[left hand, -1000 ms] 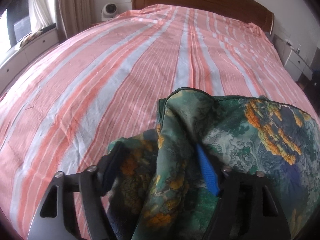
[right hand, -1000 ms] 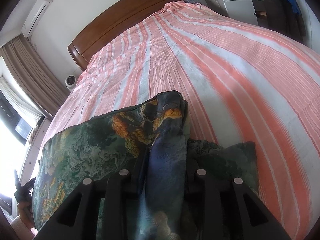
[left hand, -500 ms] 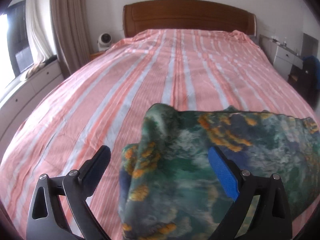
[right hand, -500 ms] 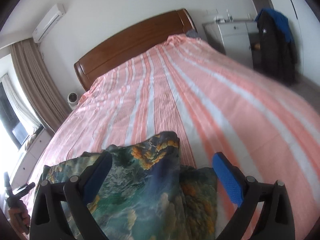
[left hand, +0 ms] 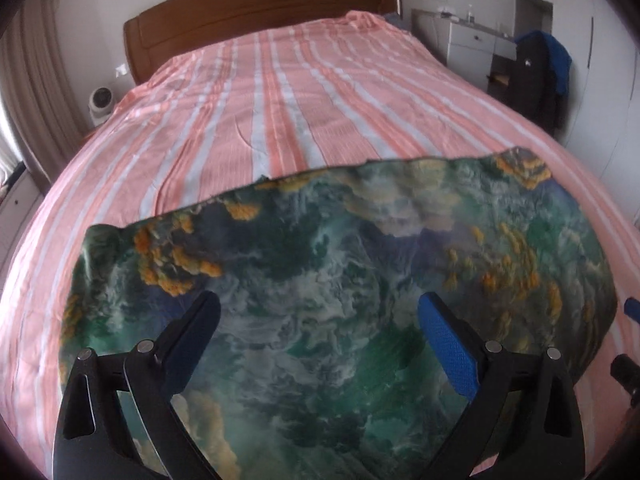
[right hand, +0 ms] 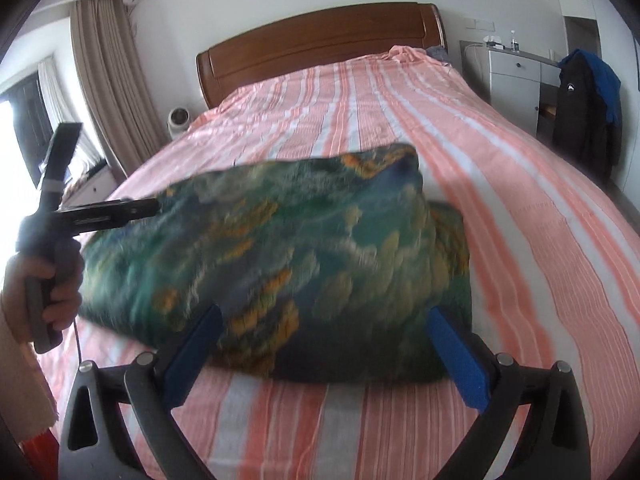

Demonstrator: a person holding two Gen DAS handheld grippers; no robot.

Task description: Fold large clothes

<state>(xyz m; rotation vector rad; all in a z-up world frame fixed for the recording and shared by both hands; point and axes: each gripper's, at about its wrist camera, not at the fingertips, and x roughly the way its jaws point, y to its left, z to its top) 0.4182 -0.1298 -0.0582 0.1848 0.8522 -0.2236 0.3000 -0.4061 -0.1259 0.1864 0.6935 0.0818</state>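
A green garment with orange and grey print (left hand: 340, 264) lies folded in a wide slab across the near end of the striped pink bed (left hand: 280, 92). Above its near part hangs my left gripper (left hand: 320, 312), open, with only the cloth's surface showing between the spread fingers and no contact. My right gripper (right hand: 324, 320) is open too, hovering over the garment's (right hand: 304, 256) near edge and the bedsheet (right hand: 500, 168). The right wrist view also shows the left gripper (right hand: 150, 210) from the side at the garment's left end, held by a hand (right hand: 44, 292).
A wooden headboard (left hand: 260, 12) closes the far end of the bed. A small white fan (left hand: 100, 100) stands at its far left, by the curtains (right hand: 108, 80). On the right stand a white dresser (right hand: 516, 76) and a dark jacket (right hand: 584, 112).
Both grippers let go of the bunched garment, opened wide and drew back and up. The garment now lies spread as a folded slab on the bed.
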